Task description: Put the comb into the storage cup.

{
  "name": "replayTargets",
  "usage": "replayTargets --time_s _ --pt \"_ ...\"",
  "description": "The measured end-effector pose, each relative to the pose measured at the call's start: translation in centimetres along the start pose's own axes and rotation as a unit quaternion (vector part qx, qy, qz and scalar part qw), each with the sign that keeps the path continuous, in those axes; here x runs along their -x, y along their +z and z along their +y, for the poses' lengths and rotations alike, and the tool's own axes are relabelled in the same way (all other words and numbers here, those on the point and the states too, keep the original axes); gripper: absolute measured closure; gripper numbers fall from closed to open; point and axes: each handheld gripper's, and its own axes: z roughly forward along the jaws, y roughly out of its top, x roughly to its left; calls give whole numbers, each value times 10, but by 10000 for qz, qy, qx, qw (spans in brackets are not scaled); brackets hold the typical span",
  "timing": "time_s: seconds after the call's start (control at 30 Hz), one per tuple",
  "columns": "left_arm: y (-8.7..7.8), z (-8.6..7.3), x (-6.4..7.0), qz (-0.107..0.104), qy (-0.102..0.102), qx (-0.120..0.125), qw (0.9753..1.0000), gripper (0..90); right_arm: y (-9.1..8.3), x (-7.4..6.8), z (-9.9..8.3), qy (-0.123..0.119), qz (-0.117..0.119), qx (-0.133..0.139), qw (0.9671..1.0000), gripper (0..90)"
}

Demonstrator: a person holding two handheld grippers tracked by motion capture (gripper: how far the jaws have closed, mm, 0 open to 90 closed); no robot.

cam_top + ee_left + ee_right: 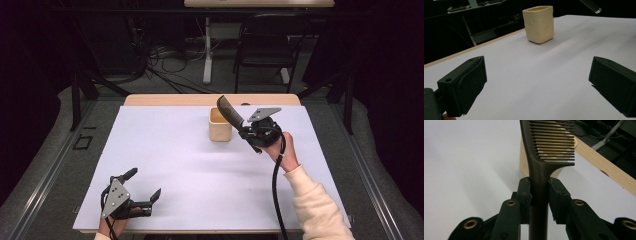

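A cream square cup (220, 125) stands upright on the white table sheet, back of centre; the left gripper view has the cup (539, 23) ahead at the top. My right gripper (243, 131) is shut on the handle of a dark brown comb (229, 111), held in the air beside the cup's right side with the toothed end slanting up over the rim. In the right gripper view the comb (541, 170) rises between the jaws, its teeth in front of the cup (524, 165). My left gripper (145, 184) rests open and empty at the front left.
The white sheet (175, 165) covers most of a wooden table (200, 100). Behind the table stand a black chair (265, 45), a white desk leg (207, 50) and floor cables. Dark poles flank the table.
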Motion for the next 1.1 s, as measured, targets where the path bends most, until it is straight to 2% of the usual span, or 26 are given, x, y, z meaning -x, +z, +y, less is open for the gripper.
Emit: replayTargets --time_s 0.3,0.47,1.1 --pt "0 0 0 -8 -8 10 10000 13 5 0 9 -16 40 29 10000 723" --pt "0 0 1 -20 6 -2 10000 13 7 0 14 55 90 53 9999 723" --pt "0 0 0 -24 -2 -7 10000 13 14 3 34 9 65 147 9999 723"
